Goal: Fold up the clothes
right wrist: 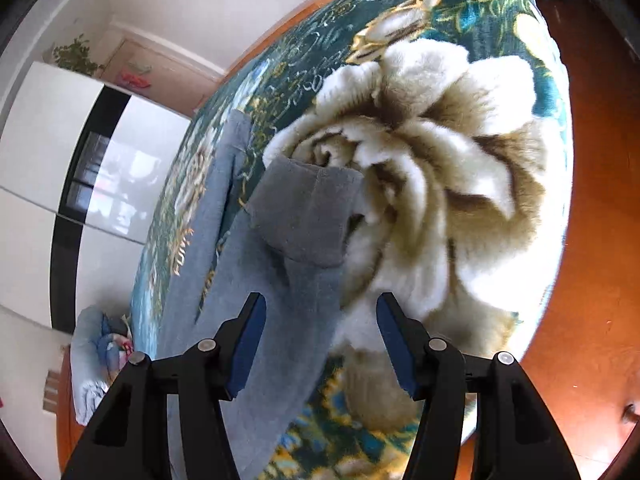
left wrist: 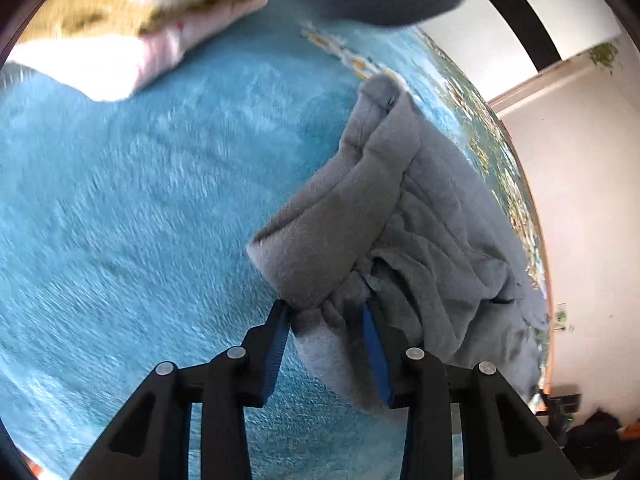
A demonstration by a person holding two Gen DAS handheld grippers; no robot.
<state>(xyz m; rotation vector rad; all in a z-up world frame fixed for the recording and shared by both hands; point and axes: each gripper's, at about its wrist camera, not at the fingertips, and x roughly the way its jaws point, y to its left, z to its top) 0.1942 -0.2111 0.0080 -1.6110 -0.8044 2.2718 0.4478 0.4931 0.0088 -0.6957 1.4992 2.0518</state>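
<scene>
The left gripper point(left wrist: 326, 320) has its fingers point(left wrist: 278, 344) partly shut on a thick fold of the grey fleece garment point(left wrist: 400, 208). The cloth is bunched right between the two blue pads and seems pinched there. From these fingers the garment runs up and to the right, across the blue fuzzy blanket point(left wrist: 140, 200) on the bed.

The right gripper point(right wrist: 320, 320) has its fingers point(right wrist: 248, 340) about half open and holds nothing. A long grey part of the same garment point(right wrist: 304, 216) lies under the gap and nearer the left finger. Its darker cuff end is straight ahead, a bit past the tips, on the big cream flower of the blanket point(right wrist: 440, 160).

I think the right fingers need to dip down and close on that strip, since the left side looks held already
</scene>
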